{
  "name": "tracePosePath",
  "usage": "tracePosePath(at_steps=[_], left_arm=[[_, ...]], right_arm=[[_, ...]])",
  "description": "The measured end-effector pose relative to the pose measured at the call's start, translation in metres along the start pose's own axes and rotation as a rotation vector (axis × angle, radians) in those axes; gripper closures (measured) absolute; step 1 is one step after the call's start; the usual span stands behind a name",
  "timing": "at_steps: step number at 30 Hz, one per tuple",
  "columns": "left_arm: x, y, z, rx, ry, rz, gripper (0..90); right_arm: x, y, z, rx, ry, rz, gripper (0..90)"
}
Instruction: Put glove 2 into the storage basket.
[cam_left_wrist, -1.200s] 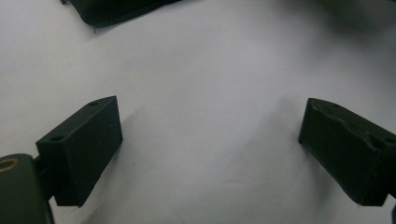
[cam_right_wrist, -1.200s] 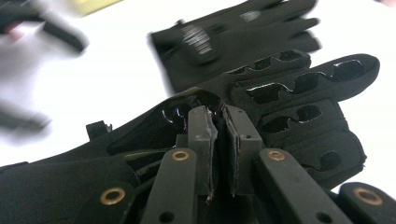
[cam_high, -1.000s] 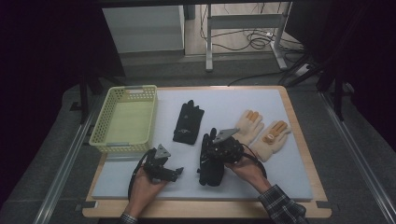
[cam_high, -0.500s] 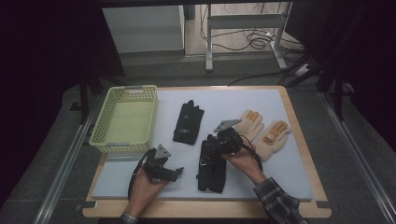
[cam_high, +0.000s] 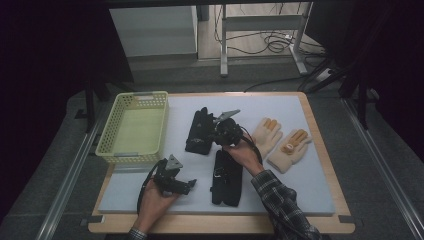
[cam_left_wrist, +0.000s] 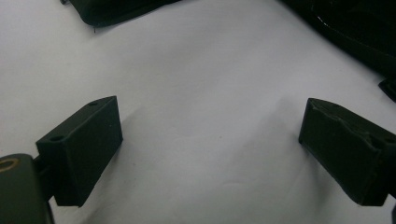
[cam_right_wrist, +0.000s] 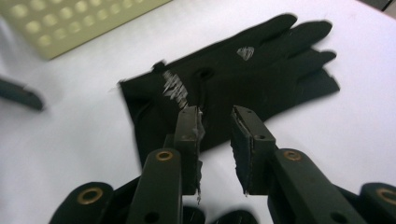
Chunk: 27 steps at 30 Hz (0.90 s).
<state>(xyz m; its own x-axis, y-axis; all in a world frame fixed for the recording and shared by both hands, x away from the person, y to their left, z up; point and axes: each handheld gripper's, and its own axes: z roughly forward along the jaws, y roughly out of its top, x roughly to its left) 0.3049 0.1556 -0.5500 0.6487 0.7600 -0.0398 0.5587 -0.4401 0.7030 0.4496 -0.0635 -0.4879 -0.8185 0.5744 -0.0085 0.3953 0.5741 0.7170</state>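
A: Where was the right gripper (cam_right_wrist: 215, 122)?

B: Over the cuff end of the far black glove (cam_right_wrist: 243, 70), which lay flat on the white mat (cam_high: 300, 170) beside the yellow basket (cam_high: 134, 129). Its jaws, having just narrowed, stood slightly apart with nothing between them.

A: How to grip well?

B: Probably lower onto the cuff edge, pinching one fold. The left gripper (cam_left_wrist: 210, 140) hung wide open over bare mat.

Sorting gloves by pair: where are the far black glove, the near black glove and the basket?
far black glove (cam_right_wrist: 243, 79), right gripper view, palm.
near black glove (cam_high: 227, 182), high view, middle.
basket (cam_high: 106, 145), high view, left rim.
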Motion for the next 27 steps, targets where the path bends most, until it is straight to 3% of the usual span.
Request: tracePosePath(at_steps=[7, 11, 17, 20, 23, 25, 26, 27], left_arm=[[0.000, 0.000, 0.000, -0.001, 0.000, -0.002, 6.1], [0.000, 0.000, 0.000, -0.001, 0.000, -0.002, 6.1], [0.000, 0.000, 0.000, -0.001, 0.000, -0.002, 6.1], [0.000, 0.000, 0.000, -0.001, 0.000, -0.002, 6.1], [0.000, 0.000, 0.000, -0.001, 0.000, -0.002, 6.1], [0.000, 0.000, 0.000, 0.000, 0.000, -0.002, 6.1], [0.000, 0.000, 0.000, 0.000, 0.000, -0.001, 6.1], [0.000, 0.000, 0.000, 0.000, 0.000, -0.001, 6.2]], right_arm=[[-0.006, 0.019, 0.033, 0.010, -0.030, 0.003, 63.5], [-0.008, 0.021, 0.046, 0.028, -0.046, 0.002, 59.3], [-0.011, 0.023, 0.070, 0.061, -0.062, 0.007, 46.0], [-0.013, 0.021, 0.075, 0.071, -0.066, 0.005, 45.3], [-0.015, 0.020, 0.076, 0.071, -0.061, 0.018, 51.8], [-0.013, 0.021, 0.075, 0.075, -0.065, 0.025, 65.7], [-0.012, 0.021, 0.075, 0.071, -0.038, 0.033, 70.7], [-0.011, 0.020, 0.075, 0.067, -0.040, 0.035, 73.9]])
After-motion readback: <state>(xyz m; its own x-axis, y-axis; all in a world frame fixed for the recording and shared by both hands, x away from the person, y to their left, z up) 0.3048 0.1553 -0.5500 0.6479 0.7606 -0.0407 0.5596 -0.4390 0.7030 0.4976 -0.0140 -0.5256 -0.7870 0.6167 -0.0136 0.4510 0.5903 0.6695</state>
